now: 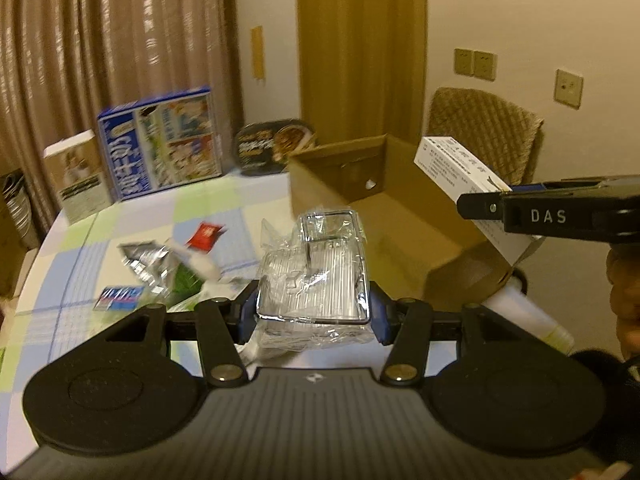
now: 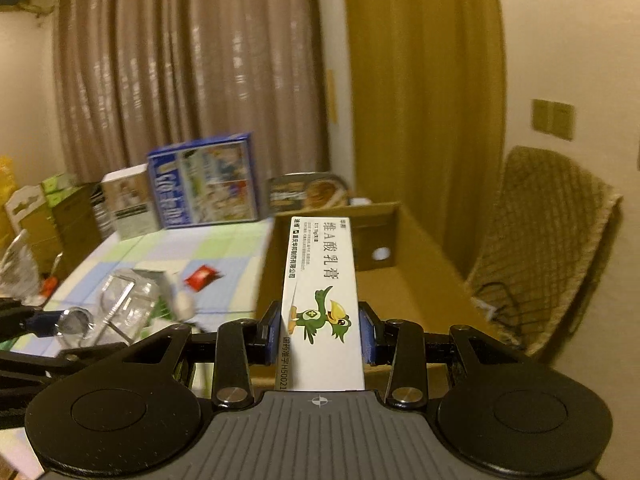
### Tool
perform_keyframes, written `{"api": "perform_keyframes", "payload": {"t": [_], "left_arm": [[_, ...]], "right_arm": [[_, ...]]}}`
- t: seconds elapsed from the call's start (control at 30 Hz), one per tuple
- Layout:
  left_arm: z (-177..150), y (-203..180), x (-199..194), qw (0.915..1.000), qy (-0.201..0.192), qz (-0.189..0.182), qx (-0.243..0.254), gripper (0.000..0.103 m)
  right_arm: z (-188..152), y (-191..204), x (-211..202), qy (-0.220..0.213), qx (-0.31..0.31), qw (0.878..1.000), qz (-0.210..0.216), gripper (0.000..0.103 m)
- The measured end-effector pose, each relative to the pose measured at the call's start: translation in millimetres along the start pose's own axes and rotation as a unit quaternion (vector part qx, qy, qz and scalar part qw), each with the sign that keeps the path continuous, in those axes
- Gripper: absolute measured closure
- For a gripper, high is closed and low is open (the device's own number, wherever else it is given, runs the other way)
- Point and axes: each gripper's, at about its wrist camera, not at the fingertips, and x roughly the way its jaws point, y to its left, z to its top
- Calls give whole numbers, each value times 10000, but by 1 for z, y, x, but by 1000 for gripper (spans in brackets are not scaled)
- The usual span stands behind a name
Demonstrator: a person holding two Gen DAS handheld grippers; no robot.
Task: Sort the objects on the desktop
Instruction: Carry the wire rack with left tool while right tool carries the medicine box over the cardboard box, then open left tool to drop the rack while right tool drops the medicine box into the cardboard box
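My left gripper (image 1: 314, 316) is shut on a clear plastic case in crinkled wrap (image 1: 316, 276), held off the table between the blue pads. Just beyond it stands an open cardboard box (image 1: 384, 208), empty inside as far as I see. My right gripper (image 2: 320, 336) is shut on a long white ointment carton with a green bird (image 2: 320, 300), which points over the cardboard box (image 2: 404, 280). In the left wrist view that carton (image 1: 452, 168) hangs over the box's right wall, held by a black finger (image 1: 560, 216). The clear case (image 2: 120, 304) also shows at the left of the right wrist view.
On the checked tablecloth (image 1: 80, 248) lie a foil packet (image 1: 148, 260), a red sachet (image 1: 204, 236) and a small blue packet (image 1: 120, 296). A blue carton (image 1: 160, 144), a tan carton (image 1: 76, 176) and a dark food tray (image 1: 272, 144) stand at the back. A woven chair (image 1: 484, 132) is behind the box.
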Motion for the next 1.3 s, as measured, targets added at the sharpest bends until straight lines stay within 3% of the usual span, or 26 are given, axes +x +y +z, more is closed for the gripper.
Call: {"api": "perform_keyframes", "payload": {"t": [0.23, 0.5, 1.0, 1.3], "left_arm": [[38, -33, 35, 9994, -118, -315, 63, 54], [56, -58, 78, 9982, -56, -590, 48, 54], [59, -71, 130, 9967, 141, -792, -107, 54], [61, -77, 139, 9971, 154, -745, -5, 54]], "right_arm": [[11, -39, 18, 54, 127, 9996, -226, 68], [10, -65, 42, 226, 274, 9990, -260, 68], [8, -88, 74, 417, 446, 9978, -275, 68], [5, -90, 77, 451, 490, 9975, -245, 68]]}}
